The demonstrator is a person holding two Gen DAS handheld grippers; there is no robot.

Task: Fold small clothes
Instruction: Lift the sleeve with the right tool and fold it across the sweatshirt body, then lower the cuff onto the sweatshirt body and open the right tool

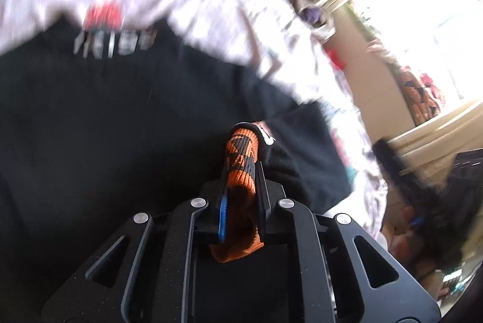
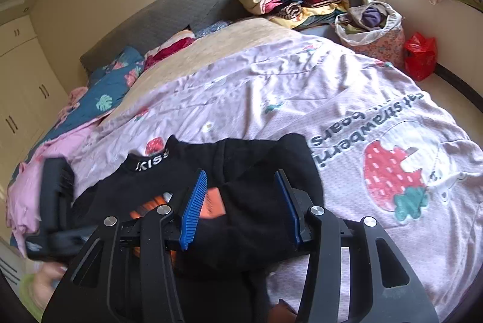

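Your left claw [image 1: 243,160] was clenched on an orange and black knit band [image 1: 241,154], which looked like a cuff or hem of the black top [image 2: 229,172]. Your right claw [image 2: 241,202] stood released, its blue pads apart, with a dark fold of the top lying between them but not pinched. The top lay spread on the bed, near the bed's close edge, on the pink strawberry cover [image 2: 347,99]. A white-lettered collar band [image 2: 152,161] pointed toward the far end of the bed. The top looked soft, light and floppy, so I think it would sag and bunch if you lifted it by one spot. The knit band looked thicker and stretchy, so it seemed a good place to hold. The collar or a shoulder seam might be a good second spot for your other claw. The cloth did not look slippery or easy to break. Much was hard to see. The left view was blurry, and the claw body hid the lower part of the top. In the right view, the sleeves were bunched, so I could not tell which part lay between the pads. Something orange [image 2: 211,203] peeked out there, maybe a print or trim. At the left edge, a dark blurry object [image 2: 55,196] showed, likely your other tool.
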